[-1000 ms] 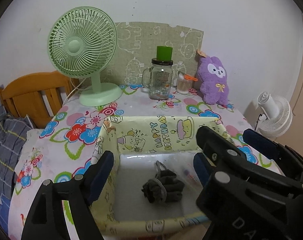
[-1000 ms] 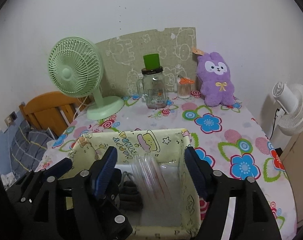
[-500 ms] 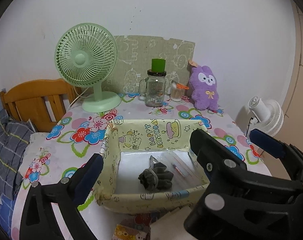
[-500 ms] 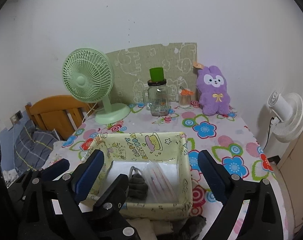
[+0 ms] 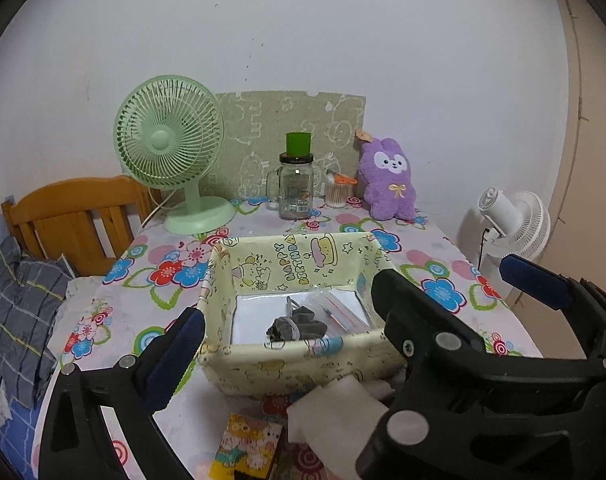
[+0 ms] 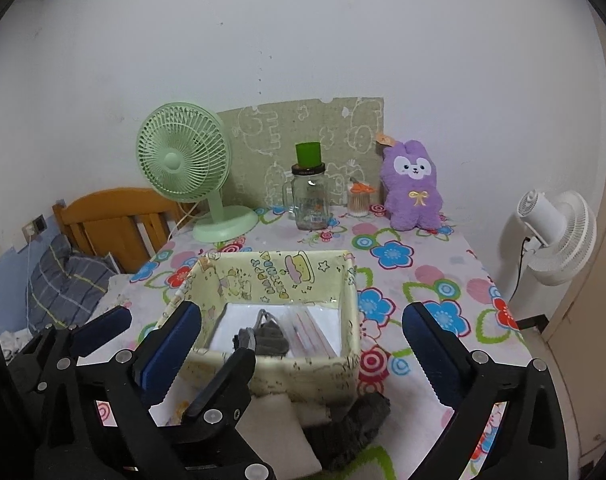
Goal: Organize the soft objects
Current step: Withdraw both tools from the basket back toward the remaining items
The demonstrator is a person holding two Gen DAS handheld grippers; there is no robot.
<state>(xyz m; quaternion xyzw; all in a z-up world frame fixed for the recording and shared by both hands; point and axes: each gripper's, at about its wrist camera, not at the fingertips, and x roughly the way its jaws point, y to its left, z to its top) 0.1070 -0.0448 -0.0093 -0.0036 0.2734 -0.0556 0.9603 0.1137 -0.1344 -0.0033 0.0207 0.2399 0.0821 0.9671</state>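
Your left gripper (image 5: 281,322) and right gripper (image 6: 303,320) gaped empty; the crumpled grey sock (image 5: 297,326) lay in the yellow fabric box (image 5: 295,368) by the table's near edge

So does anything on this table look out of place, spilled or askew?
Nothing is spilled or toppled. The one oddity: soft items remain outside the fabric bin, a white cloth and a dark grey one lying against its near wall, while only a grey bundle and a clear bag sit inside.

Both black plastic two-finger grippers with blue pads, left gripper (image 5: 287,320) and right gripper (image 6: 303,320), sat side by side, angled downward, jaws spread wide with nothing gripped.
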